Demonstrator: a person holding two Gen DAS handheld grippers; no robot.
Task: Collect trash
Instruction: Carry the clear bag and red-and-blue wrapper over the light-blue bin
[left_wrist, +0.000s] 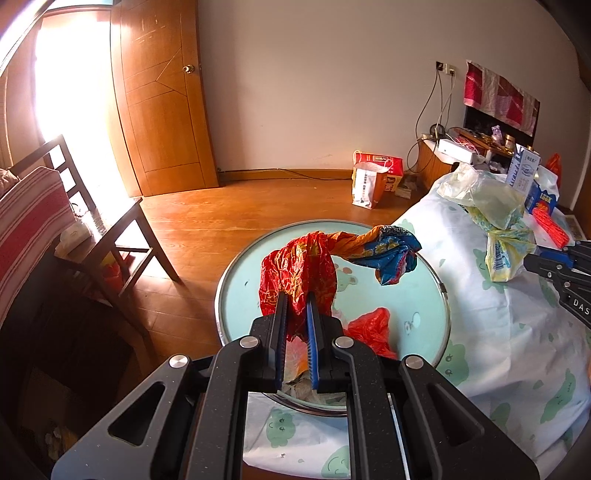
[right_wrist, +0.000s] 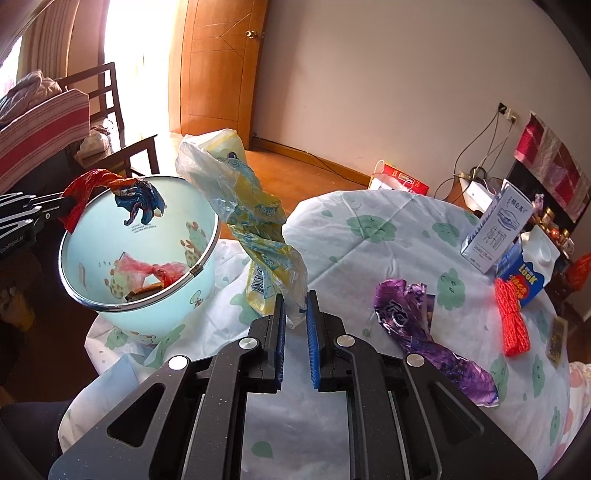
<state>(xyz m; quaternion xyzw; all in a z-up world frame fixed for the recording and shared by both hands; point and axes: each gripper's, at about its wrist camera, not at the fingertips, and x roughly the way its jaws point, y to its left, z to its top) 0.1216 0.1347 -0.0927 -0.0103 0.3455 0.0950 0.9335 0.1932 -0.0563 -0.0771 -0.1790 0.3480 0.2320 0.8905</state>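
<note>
left claw (left_wrist: 297, 299) clamped on red wrapper (left_wrist: 299, 273) trailing rightward over bin (left_wrist: 236, 266), right claw (right_wrist: 295, 297) pinching upright yellow bag (right_wrist: 255, 218)

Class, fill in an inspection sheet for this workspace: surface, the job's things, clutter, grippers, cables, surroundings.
Surface: round table under a pale cloth with green prints.
Job's things: pale blue bin holding red scraps; purple wrapper lying on the cloth.
Clutter: cartons, orange cord bundle.
Grippers: left gripper shut on the red and blue wrapper over the bin; right gripper shut on the yellow plastic bag.
Cables: wires hanging from a wall socket.
Surroundings: wooden door, chair, paper bags on the floor.
</note>
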